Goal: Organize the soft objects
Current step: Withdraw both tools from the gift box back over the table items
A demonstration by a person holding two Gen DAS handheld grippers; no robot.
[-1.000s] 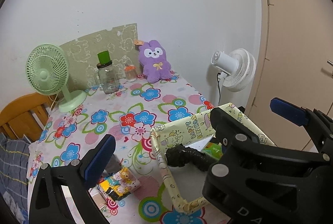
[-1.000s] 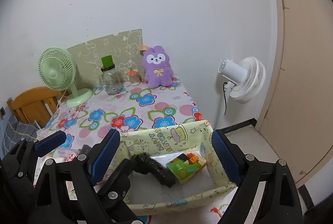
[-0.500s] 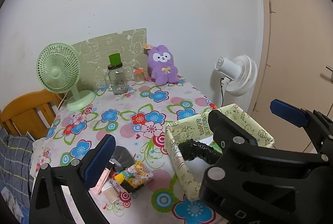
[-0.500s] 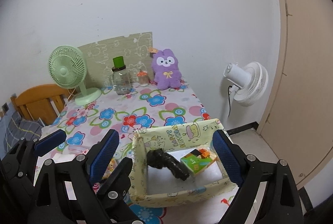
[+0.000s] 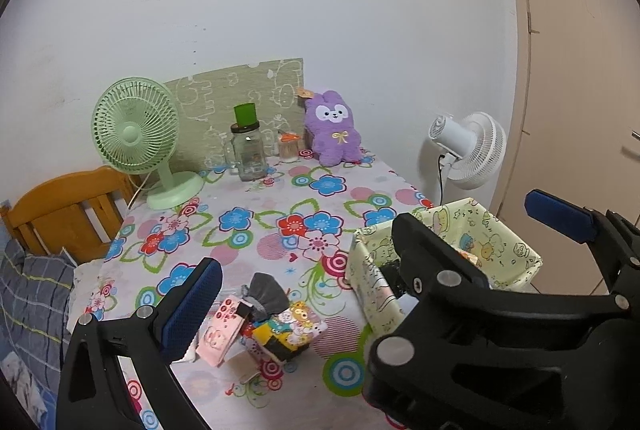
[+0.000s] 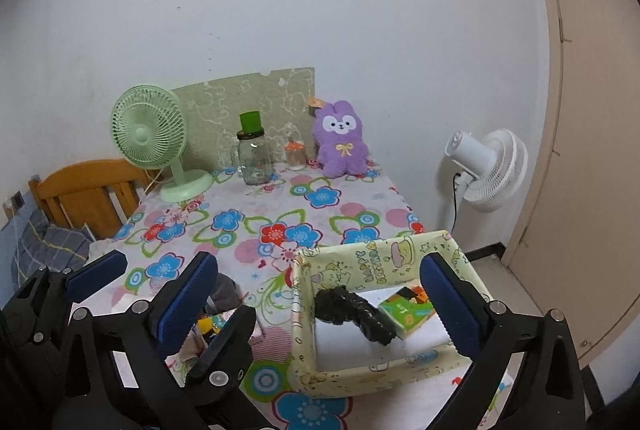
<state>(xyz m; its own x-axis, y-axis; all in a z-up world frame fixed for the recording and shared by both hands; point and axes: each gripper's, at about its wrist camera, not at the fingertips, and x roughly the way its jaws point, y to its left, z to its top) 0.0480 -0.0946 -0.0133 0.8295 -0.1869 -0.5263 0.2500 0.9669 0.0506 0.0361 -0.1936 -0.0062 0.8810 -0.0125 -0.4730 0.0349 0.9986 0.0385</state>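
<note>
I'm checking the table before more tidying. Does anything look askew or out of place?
Yes. The yellow box sits skewed at the table's front corner, its near corner apparently past the edge. A loose pile of small soft items lies jumbled on the flowered cloth beside it, not yet boxed.

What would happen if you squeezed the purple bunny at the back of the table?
The purple bunny looks plush and fuzzy, so it would probably squash and spring back. It seems light for its size. It leans against the green board, so a push might topple it.
</note>
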